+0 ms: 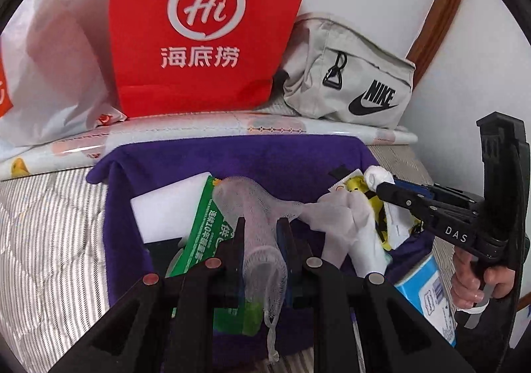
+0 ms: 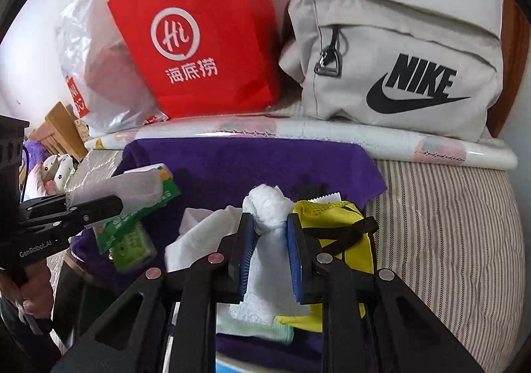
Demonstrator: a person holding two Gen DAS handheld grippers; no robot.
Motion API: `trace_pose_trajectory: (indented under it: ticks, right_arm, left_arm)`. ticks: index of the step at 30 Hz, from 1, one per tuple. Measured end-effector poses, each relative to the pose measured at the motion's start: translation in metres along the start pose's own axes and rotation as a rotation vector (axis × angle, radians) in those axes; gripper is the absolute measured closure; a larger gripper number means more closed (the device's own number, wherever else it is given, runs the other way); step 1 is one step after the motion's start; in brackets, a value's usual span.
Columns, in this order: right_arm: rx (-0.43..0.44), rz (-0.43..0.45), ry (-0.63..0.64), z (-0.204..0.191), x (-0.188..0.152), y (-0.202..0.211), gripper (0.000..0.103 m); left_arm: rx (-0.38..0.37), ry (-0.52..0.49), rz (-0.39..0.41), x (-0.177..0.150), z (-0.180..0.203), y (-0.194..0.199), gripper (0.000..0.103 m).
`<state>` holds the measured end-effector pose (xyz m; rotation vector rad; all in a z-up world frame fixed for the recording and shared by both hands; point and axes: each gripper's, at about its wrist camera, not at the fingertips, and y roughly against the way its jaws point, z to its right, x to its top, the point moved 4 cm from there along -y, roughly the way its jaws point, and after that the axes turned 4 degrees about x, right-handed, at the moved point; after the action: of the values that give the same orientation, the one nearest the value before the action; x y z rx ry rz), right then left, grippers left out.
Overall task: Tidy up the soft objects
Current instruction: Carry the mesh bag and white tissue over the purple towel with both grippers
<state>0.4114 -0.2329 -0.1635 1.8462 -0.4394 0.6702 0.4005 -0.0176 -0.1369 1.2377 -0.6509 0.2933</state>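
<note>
White towel (image 2: 268,240), rolled, long axis along the right gripper (image 2: 270,227) that clamps it, knotted end pointing away, over purple bin (image 2: 232,160), left gripper (image 1: 260,227) clamped on mesh pouch (image 1: 262,207), likewise lengthwise, striped bedding (image 2: 448,223) beneath.

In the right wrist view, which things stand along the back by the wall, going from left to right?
Clear plastic bag → red paper bag → grey Nike bag.
</note>
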Motion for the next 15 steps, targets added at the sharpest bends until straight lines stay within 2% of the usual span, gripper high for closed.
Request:
trace_pose_trajectory:
  ticks: [3, 5, 6, 11, 15]
  right_arm:
    - [-0.002, -0.014, -0.005, 0.004, -0.001, -0.007, 0.082]
    - [0.0, -0.027, -0.011, 0.005, -0.001, -0.012, 0.082]
    - [0.003, -0.039, -0.01, 0.005, -0.002, -0.015, 0.082]
    - [0.008, -0.062, 0.001, 0.004, -0.004, -0.021, 0.082]
    - [0.0, -0.059, -0.005, 0.006, -0.005, -0.02, 0.078]
  left_arm:
    - [-0.001, 0.0, -0.011, 0.003, 0.0, -0.008, 0.087]
    - [-0.002, 0.006, -0.023, 0.004, 0.0, -0.013, 0.083]
    - [0.002, 0.011, -0.032, 0.004, 0.0, -0.016, 0.078]
    - [-0.019, 0.023, -0.053, 0.003, 0.0, -0.021, 0.075]
    - [-0.008, 0.04, -0.046, 0.003, -0.002, -0.019, 0.055]
